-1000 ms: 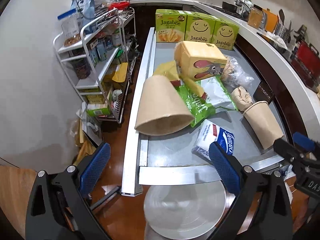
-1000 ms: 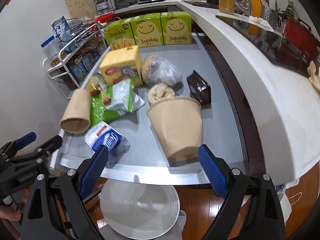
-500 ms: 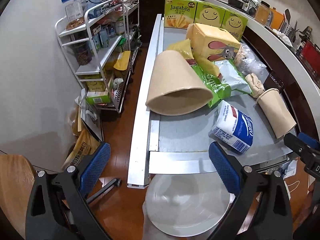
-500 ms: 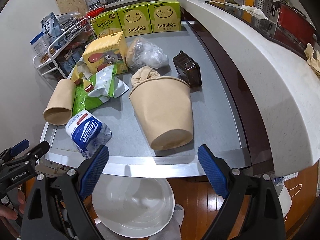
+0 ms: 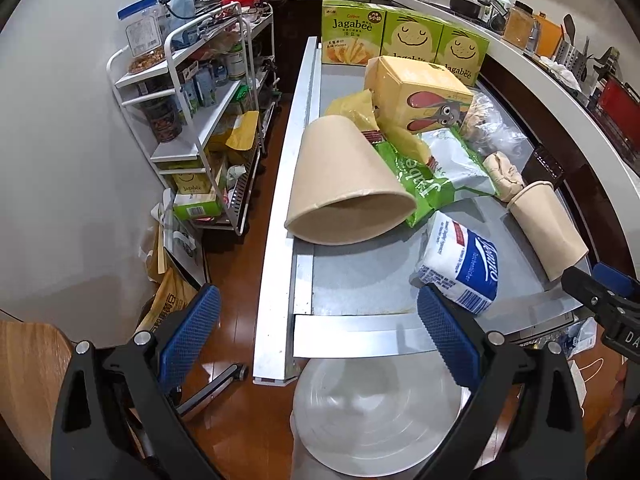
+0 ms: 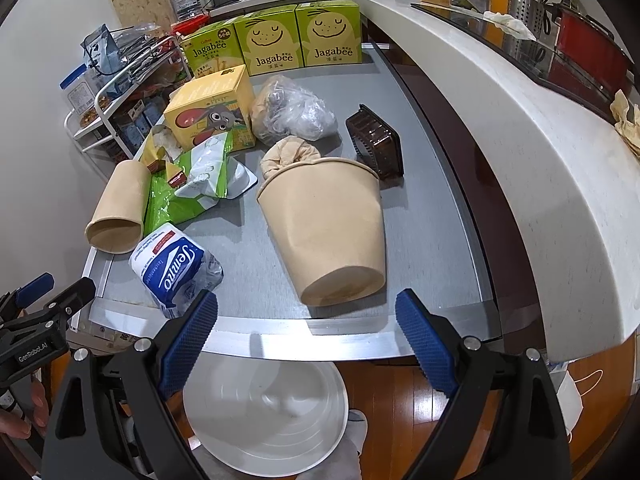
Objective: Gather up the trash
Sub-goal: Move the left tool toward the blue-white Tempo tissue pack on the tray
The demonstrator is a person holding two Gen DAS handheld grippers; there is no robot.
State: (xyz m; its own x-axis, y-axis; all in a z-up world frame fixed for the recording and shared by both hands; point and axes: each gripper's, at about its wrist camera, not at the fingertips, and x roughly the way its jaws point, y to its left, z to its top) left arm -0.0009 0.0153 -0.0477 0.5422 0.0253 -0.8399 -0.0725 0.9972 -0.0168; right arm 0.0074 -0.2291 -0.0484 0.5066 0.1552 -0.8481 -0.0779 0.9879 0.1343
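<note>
Two paper cups [image 6: 328, 236] [image 5: 344, 188] lay tipped on the grey table [image 6: 420, 184] among wrappers, a tissue pack [image 6: 172, 272] beside them; both the left gripper [image 5: 320, 344] and right gripper [image 6: 306, 340] hung spread wide, empty, above a white bin [image 6: 264, 412].

left gripper [image 5: 318, 338]: jaws spread wide, nothing between the blue pads | right gripper [image 6: 308, 336]: same deal, wide apart and empty | both side by side, level
</note>
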